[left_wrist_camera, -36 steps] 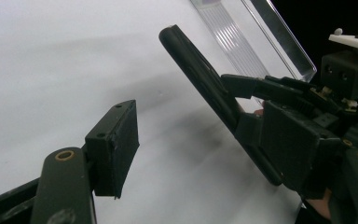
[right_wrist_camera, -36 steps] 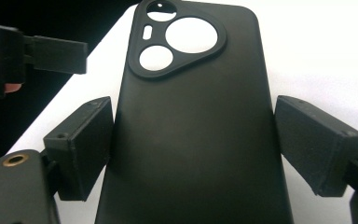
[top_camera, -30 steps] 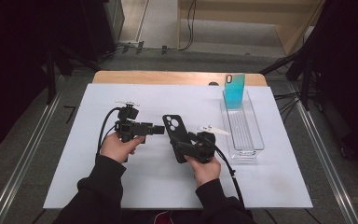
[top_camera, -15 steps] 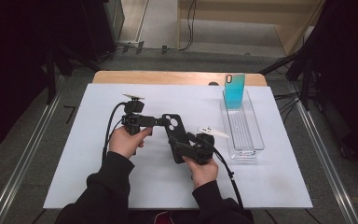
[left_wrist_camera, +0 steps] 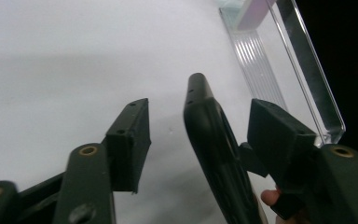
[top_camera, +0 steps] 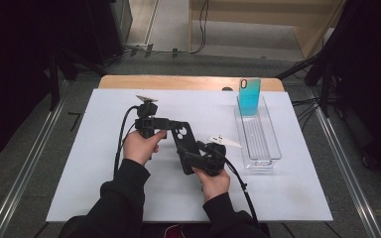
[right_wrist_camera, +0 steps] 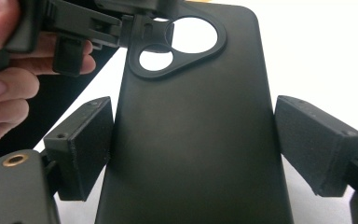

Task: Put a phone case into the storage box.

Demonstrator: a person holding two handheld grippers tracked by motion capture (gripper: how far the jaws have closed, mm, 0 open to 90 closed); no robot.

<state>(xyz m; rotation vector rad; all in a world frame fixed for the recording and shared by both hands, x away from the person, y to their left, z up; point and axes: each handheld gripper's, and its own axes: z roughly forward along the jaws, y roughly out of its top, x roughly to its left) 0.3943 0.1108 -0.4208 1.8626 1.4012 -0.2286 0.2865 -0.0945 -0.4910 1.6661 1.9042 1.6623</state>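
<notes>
With the black phone case (top_camera: 183,141) held above the white table (top_camera: 79,188) across its width by the right gripper (top_camera: 191,158) and the left gripper (top_camera: 171,124) just closing around its top edge, pads not yet touching, an off-centre pinch could twist it loose.

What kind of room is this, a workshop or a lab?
Probably a lab recording bench: a white table framed by dark curtains, cabled tongs in each hand, a black phone case and a clear tray.
</notes>
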